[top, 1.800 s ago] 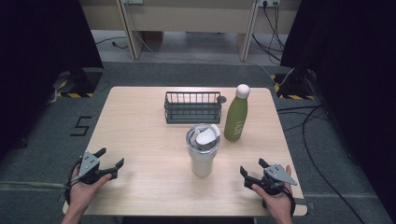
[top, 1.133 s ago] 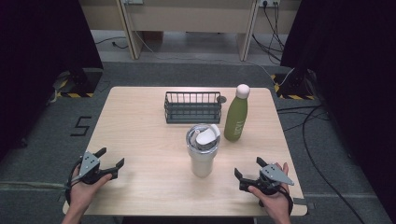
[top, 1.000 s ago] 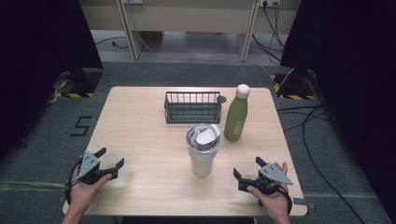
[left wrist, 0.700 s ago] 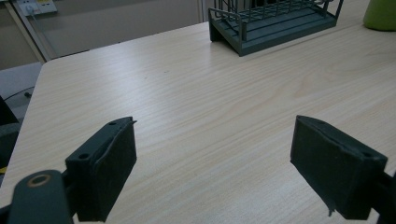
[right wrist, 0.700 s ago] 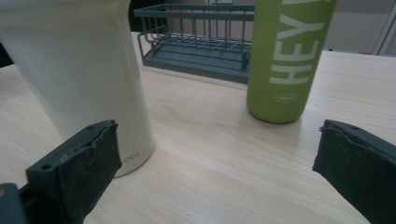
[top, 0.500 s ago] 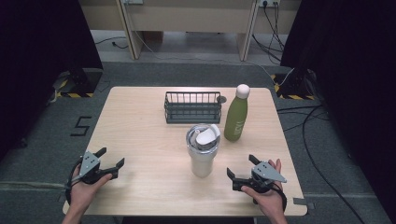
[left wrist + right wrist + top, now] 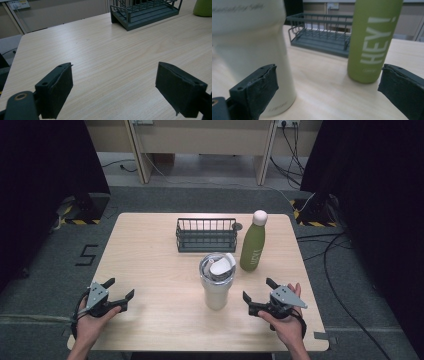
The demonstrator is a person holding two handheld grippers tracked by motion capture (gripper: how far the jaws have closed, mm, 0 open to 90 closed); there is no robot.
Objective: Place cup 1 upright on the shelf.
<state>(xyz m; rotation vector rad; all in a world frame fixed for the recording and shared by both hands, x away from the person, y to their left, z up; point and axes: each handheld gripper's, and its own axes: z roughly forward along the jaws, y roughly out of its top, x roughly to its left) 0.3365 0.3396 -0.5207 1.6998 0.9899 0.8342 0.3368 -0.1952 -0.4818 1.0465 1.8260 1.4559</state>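
Tumbler point(image 7: 217, 282) stands mid-table, bottle point(image 7: 252, 242) right behind it (apart), rack point(image 7: 206, 234) farther back.

One light wooden table point(image 7: 150, 250) carries three things: one dark grey wire basket point(image 7: 206, 234), one green metal bottle with a pale cap point(image 7: 252, 248) just right of the basket, and one cream insulated tumbler with a lid point(image 7: 216, 281) in front of the basket.

A pale wood counter point(image 7: 150, 260) carries three things — a wire basket point(image 7: 206, 234), a green bottle point(image 7: 252, 248), a cream tumbler point(image 7: 216, 281).
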